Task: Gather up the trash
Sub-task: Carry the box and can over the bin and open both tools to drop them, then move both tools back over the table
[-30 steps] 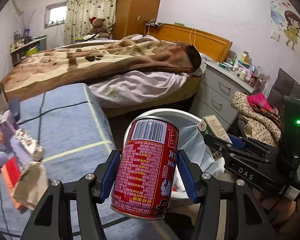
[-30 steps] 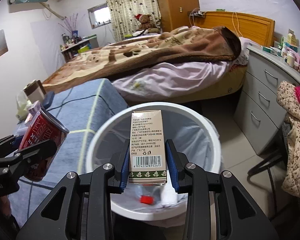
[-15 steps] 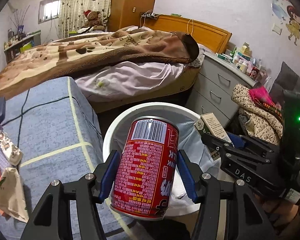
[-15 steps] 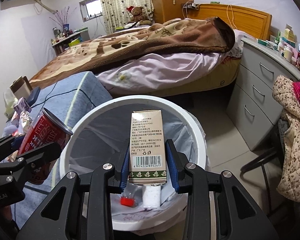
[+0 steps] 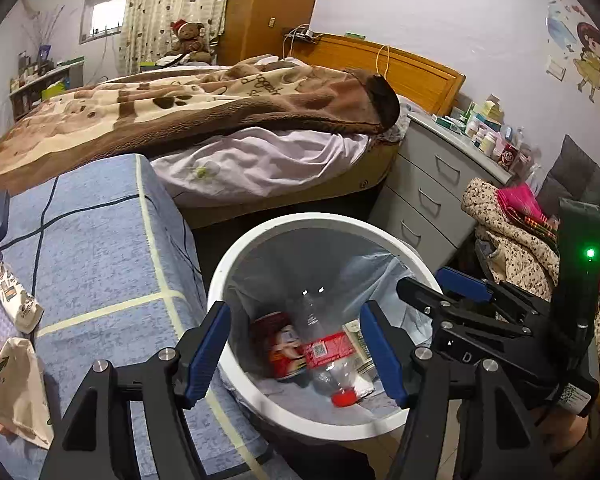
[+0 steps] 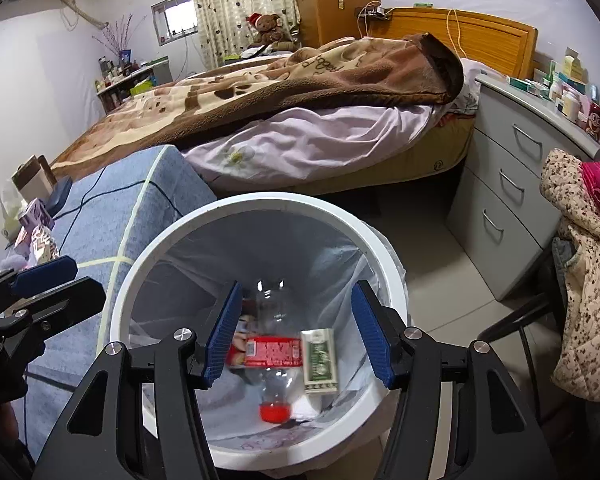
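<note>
A white bin (image 5: 226, 268) (image 6: 140, 276) lined with a clear bag stands on the floor below both grippers. Inside it lie a red can (image 5: 276, 344) (image 6: 239, 350), a clear bottle (image 5: 326, 354) (image 6: 274, 350) with a red label and red cap, and a small green-and-white carton (image 5: 358, 340) (image 6: 320, 360). My left gripper (image 5: 294, 346) hangs over the bin with its jaws opening and nothing between them. My right gripper (image 6: 296, 332) (image 5: 440, 292) hangs over the bin too, jaws opening, also with nothing between them.
A table under a blue cloth (image 5: 100, 264) stands left of the bin, with paper wrappers (image 5: 14, 296) and a beige packet (image 5: 16, 388) at its left end. Behind are a bed (image 5: 220, 120), grey drawers (image 6: 508, 184) and a chair piled with clothes (image 6: 588, 272).
Both grippers have opened. The red can has left my left gripper and the carton my right one; both now lie in the bin.
</note>
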A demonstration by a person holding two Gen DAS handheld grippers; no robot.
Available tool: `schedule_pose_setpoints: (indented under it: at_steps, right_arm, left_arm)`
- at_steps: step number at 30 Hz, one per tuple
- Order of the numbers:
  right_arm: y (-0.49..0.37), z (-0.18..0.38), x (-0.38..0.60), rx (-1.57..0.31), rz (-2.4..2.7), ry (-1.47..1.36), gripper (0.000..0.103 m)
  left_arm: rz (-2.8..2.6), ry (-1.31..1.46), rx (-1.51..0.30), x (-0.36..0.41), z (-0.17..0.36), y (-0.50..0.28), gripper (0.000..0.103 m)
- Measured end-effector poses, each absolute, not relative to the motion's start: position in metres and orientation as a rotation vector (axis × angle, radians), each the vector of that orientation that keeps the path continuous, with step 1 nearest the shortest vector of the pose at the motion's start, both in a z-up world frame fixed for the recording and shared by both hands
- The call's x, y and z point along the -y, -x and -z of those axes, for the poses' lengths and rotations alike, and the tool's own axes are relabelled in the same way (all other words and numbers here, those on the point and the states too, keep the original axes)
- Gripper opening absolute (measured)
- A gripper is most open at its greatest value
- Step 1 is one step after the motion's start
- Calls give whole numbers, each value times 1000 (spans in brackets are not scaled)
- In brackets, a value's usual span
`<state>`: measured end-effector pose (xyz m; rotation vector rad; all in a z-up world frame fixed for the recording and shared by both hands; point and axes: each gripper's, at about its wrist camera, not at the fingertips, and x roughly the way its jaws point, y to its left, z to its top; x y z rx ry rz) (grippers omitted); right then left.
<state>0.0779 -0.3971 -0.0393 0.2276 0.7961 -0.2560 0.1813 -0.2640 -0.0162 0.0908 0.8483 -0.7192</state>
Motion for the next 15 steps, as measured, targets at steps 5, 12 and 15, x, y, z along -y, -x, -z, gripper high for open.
schedule_pose_setpoints:
  at_steps: [5,12,15]
  right_arm:
    - [-77,36,395,-786,258,-236,59]
    - [-77,29,382,-761,240,-231,59]
    - [-77,26,373,-749,222,-227,59]
  left_arm:
    - [701,-80,-831,251,10,-179,67]
    - [654,-77,-799,229,-2,-175,67]
    - [638,-62,-786,215,-6,-173,67]
